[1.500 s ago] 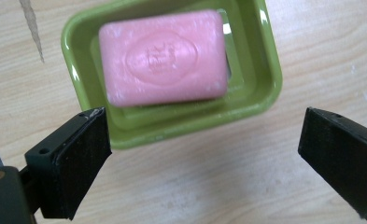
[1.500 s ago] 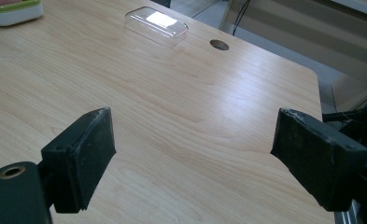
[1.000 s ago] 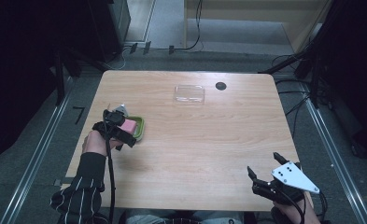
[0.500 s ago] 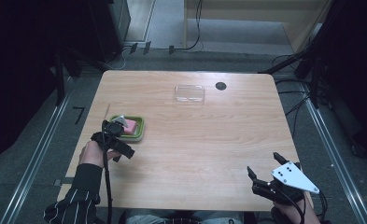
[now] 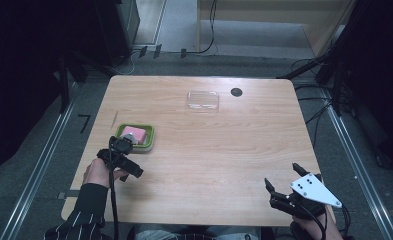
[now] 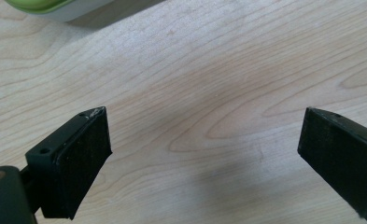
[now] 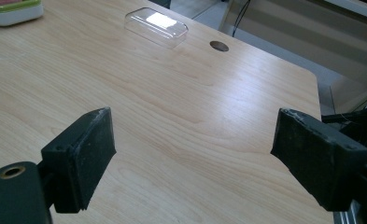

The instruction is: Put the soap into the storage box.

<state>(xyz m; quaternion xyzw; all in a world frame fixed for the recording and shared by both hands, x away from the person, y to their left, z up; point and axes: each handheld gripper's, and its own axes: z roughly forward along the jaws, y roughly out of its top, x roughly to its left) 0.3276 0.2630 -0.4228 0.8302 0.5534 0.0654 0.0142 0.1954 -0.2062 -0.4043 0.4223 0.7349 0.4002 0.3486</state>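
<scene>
Found the green box [image 5: 136, 136] set down open, clear lid [image 5: 203, 100] well apart, unfitted; both claws, left [image 5: 129, 170] and right [image 5: 283, 181], wide and empty.

A light wooden table [image 5: 224, 150] stands on grey floor [image 5: 34, 165], dark surroundings.

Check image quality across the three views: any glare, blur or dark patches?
High view: floor around the light wooden table is very dark. Right gripper view: bright glare patch on the clear plastic lid. Left gripper view: wood grain sharp, soft shadows under the tool, green-rimmed container cropped at the top edge.
</scene>
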